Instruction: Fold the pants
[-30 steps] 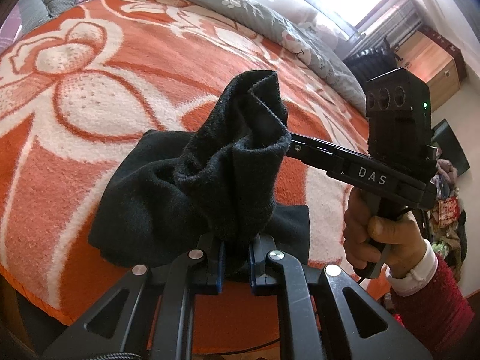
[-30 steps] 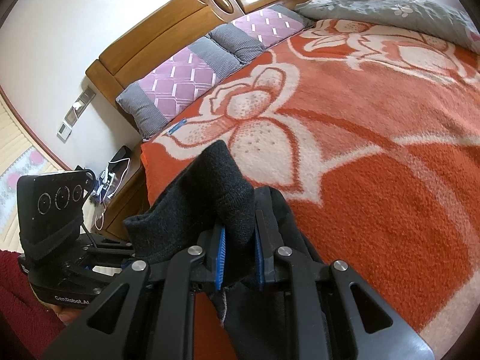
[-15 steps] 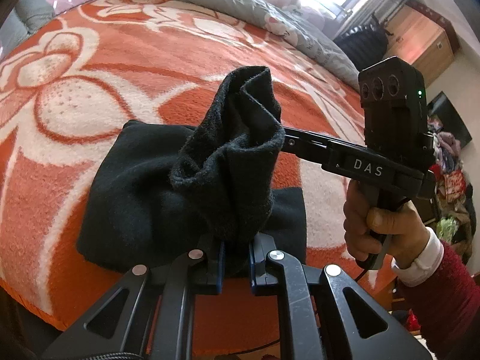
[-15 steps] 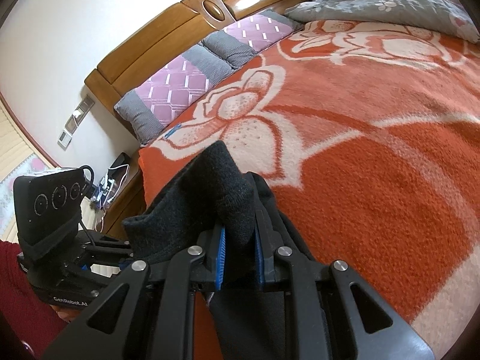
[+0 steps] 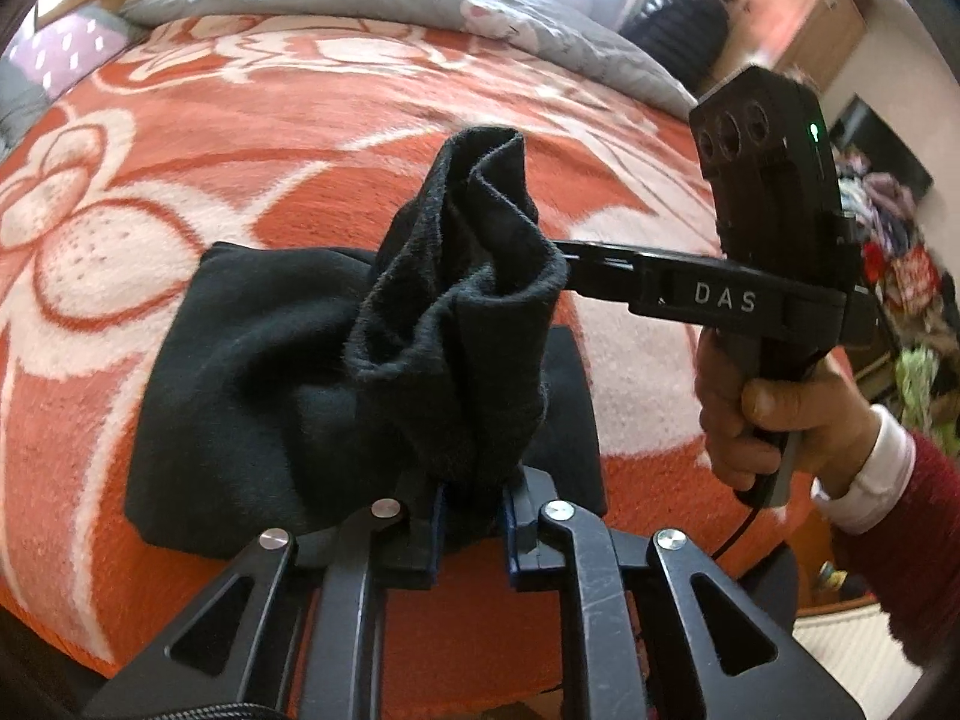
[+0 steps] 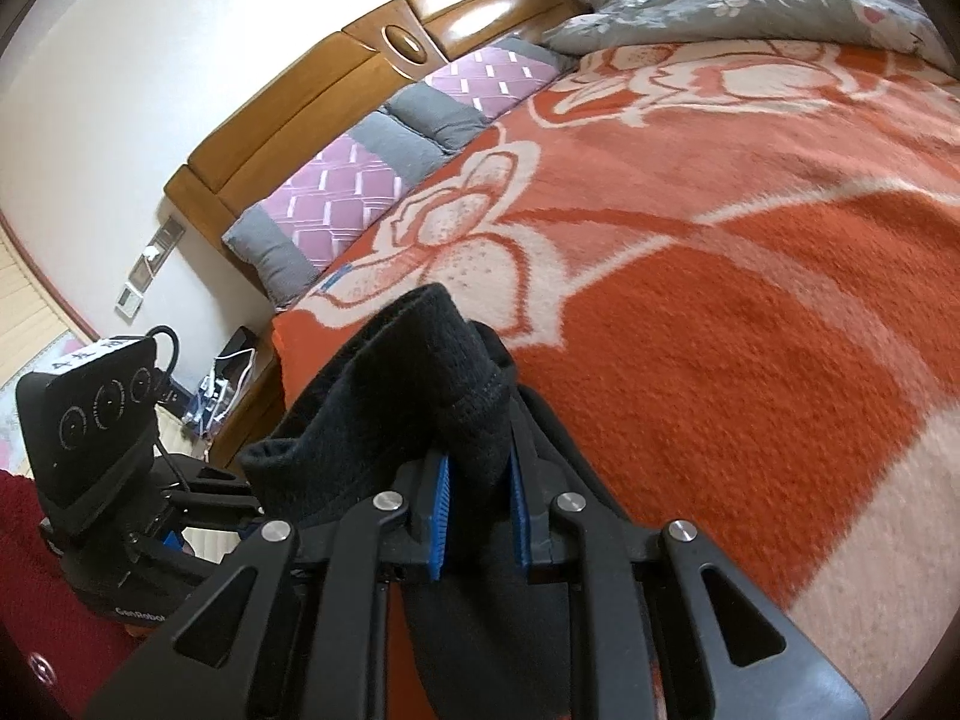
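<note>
The black pants lie partly folded on the orange flowered blanket near the bed's front edge. My left gripper is shut on a bunched edge of the pants and holds it lifted above the folded part. My right gripper is shut on the same raised edge of the pants, a little to the right. In the left wrist view the right gripper's fingers reach into the cloth from the right. The left gripper's body shows at the left of the right wrist view.
A grey flowered quilt lies along the far side of the bed. Purple and grey pillows rest against the wooden headboard. A bedside stand with cables is left of the bed. A cabinet stands at the back right.
Both grippers have moved forward over the bed with the raised pants edge still held. The folded part lies flatter and wider below them.
</note>
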